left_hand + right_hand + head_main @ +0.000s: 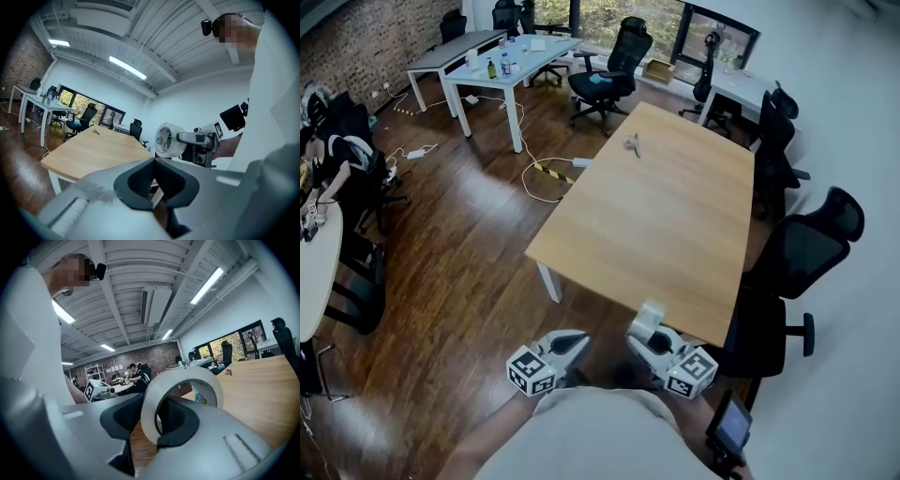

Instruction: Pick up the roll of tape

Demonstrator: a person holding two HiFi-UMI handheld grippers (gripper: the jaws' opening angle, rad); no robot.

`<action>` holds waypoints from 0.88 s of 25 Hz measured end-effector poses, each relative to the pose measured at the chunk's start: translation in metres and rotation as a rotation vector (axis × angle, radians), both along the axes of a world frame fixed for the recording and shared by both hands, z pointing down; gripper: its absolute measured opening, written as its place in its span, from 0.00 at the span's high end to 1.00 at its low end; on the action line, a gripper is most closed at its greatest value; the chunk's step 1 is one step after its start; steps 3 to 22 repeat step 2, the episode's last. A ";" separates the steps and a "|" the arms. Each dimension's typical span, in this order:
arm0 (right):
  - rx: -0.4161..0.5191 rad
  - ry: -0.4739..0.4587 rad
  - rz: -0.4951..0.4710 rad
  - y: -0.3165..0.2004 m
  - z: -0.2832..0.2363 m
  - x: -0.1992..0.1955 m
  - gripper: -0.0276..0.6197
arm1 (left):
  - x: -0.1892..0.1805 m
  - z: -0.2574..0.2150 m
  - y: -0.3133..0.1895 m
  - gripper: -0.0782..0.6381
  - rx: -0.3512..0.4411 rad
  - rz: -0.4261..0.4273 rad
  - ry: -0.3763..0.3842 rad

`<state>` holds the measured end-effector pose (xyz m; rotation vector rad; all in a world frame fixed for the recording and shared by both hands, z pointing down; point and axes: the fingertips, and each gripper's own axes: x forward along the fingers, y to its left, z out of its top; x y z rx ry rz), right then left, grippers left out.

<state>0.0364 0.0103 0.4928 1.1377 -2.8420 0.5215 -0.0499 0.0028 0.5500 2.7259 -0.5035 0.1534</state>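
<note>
The roll of tape (pixel 652 314) is a whitish ring with a wide open core and a small coloured label inside the core. It stands on edge in the air, clamped between the jaws of the right gripper (pixel 647 330), close to the near edge of the wooden table (pixel 656 216).

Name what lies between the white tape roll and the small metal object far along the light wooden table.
Nothing: the head view shows only bare light wooden table between white tape roll and small metal object.

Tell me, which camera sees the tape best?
The right gripper view: the tape fills the middle, clamped between the jaws. The left gripper view shows it smaller, farther off. The head view shows only a small white lump.
</note>
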 end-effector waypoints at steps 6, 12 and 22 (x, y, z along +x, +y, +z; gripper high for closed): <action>-0.004 0.002 0.003 0.002 -0.001 -0.008 0.80 | -0.007 -0.001 0.001 0.88 -0.003 0.003 0.001; -0.004 0.002 0.003 0.002 -0.001 -0.008 0.80 | -0.007 -0.001 0.001 0.88 -0.003 0.003 0.001; -0.004 0.002 0.003 0.002 -0.001 -0.008 0.80 | -0.007 -0.001 0.001 0.88 -0.003 0.003 0.001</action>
